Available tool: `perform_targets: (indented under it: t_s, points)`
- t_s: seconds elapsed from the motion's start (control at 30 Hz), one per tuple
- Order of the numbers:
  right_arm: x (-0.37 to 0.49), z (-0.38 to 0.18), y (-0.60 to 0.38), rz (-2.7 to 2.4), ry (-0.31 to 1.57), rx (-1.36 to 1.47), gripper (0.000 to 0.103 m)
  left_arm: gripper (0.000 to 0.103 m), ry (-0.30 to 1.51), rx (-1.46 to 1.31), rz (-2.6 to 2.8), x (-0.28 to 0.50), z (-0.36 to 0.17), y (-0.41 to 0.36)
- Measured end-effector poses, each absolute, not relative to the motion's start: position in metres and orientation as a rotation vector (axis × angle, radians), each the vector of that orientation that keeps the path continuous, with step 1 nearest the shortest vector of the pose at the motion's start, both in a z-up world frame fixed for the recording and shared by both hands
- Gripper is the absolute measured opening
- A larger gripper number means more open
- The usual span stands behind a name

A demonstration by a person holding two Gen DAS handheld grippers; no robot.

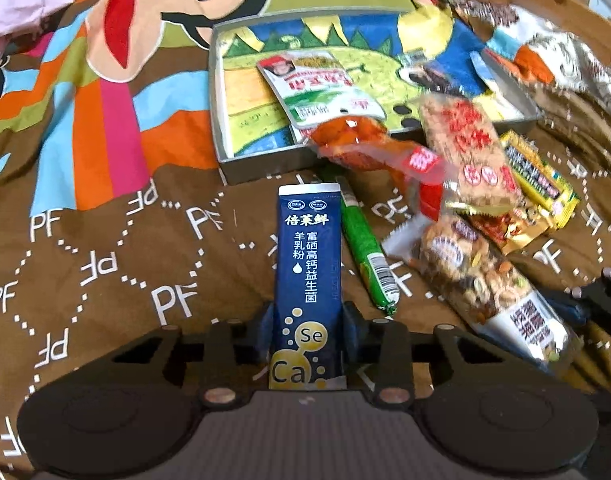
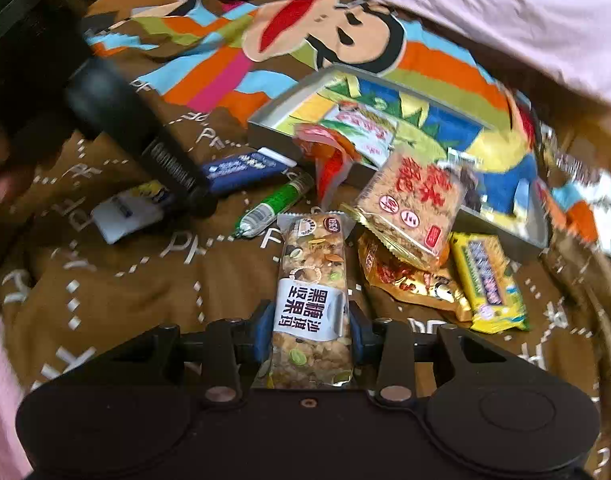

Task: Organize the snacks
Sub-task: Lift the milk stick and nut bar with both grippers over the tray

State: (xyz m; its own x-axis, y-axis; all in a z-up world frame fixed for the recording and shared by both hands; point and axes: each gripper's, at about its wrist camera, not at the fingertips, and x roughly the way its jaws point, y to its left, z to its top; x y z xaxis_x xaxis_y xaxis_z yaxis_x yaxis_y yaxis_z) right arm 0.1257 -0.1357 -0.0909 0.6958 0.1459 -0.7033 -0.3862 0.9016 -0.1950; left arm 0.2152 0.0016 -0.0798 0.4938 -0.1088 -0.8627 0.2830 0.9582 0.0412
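- Bedspread [image 1: 105,240]: brown cloth printed with white "PF" letters and a large cartoon monkey face in bright stripes; it carries everything. A pink sheet [image 2: 465,12] lies along its far edge.
- Tray [image 1: 221,80]: shallow grey box with a coloured cartoon lining, resting on the bedspread beyond the loose snacks. Inside it lies a green-and-white packet [image 1: 317,84]; an orange-red sausage packet [image 1: 357,140] hangs over its near rim. Further wrappers at the far right end are too blurred to name.
- Left hand-held gripper [image 1: 309,320]: clenched on the lower part of a dark blue milk-powder sachet [image 1: 307,264], which points straight ahead along the fingers towards the tray.
- Right hand-held gripper [image 2: 311,328]: clenched on a nut bar in clear wrap [image 2: 313,292], gripped at its white label, the far end pointing towards the tray.
- Loose snacks on the bedspread, near the tray's front: a tan rice-cracker packet [image 2: 409,204] leaning over a gold-and-red packet [image 2: 409,280]; a yellow packet [image 2: 489,280] just beside that; a green stick sausage [image 1: 369,252] between the blue sachet and the nut bar.
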Motion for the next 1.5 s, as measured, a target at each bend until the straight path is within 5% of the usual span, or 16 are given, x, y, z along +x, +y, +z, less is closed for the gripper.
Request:
perform_targets:
  t_s: [0.97,1.5]
  points:
    - [0.058,-0.059,-0.118,0.286,0.356,-0.547,0.039,0.034,0.647,-0.038,-0.181,0.169,-0.016,0.036]
    - [0.122,-0.038,-0.140,0.247,0.213,-0.647,0.039,0.034,0.534,-0.064,-0.191,0.202,-0.007,0.021]
